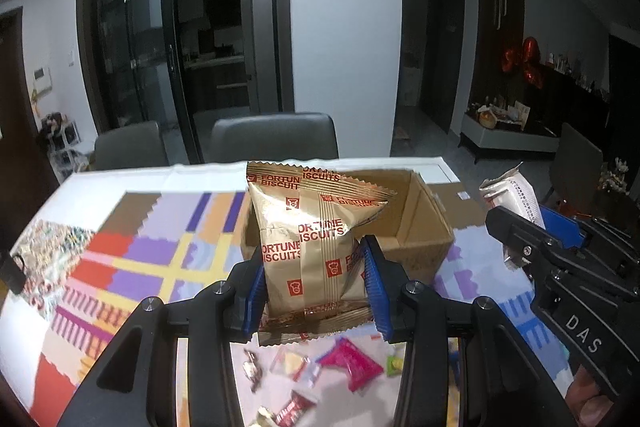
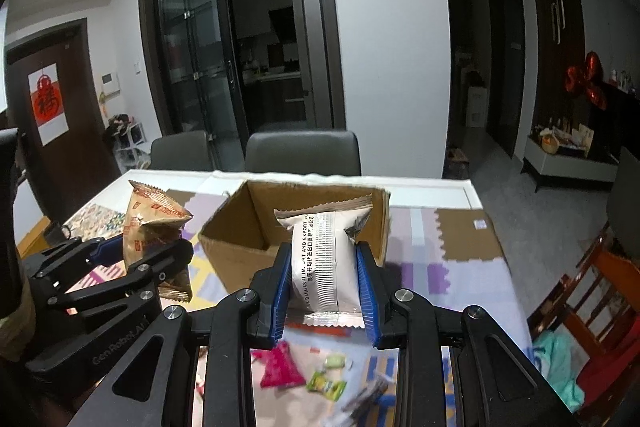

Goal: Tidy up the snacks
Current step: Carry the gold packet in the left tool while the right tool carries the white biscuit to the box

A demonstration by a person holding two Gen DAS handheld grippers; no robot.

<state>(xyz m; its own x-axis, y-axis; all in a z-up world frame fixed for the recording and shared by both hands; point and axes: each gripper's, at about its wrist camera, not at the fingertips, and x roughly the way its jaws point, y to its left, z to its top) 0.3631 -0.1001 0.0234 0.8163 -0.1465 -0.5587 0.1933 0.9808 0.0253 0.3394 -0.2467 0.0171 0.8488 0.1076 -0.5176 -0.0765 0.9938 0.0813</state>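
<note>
Closest to you in the left wrist view, your left gripper (image 1: 316, 291) has its blue fingers (image 1: 376, 291) pressed against both sides of a gold biscuit packet (image 1: 316, 247), printed "FORTUNE BISCUITS" in red. The fingers stand about a packet's width apart, and the packet rises upright between them, its crimped bottom seam hanging just below the pads. It is lifted clear of the table, with the open cardboard box (image 1: 416, 223) right behind it.

In the right wrist view, your right gripper (image 2: 324, 291) is clamped the same way on a white-and-silver snack packet (image 2: 324, 259), a blue pad (image 2: 280, 291) flat on each side, the packet upright with its serrated top edge level with the box (image 2: 240, 227) beyond. This packet too is held above the tabletop, in front of the box's near wall.

Each gripper shows in the other's view: the right one (image 1: 516, 247) at the right edge of the left view, the left one (image 2: 132, 255) at the left of the right view, both near the box.

Under the grippers, small sweets lie loose on the patterned tablecloth (image 1: 132, 259): a pink wrapper (image 1: 352, 363), a clear yellowish sachet (image 1: 292, 363) and a green candy (image 2: 326, 385), blurred. Two grey chairs (image 1: 276, 139) stand at the table's far side.
</note>
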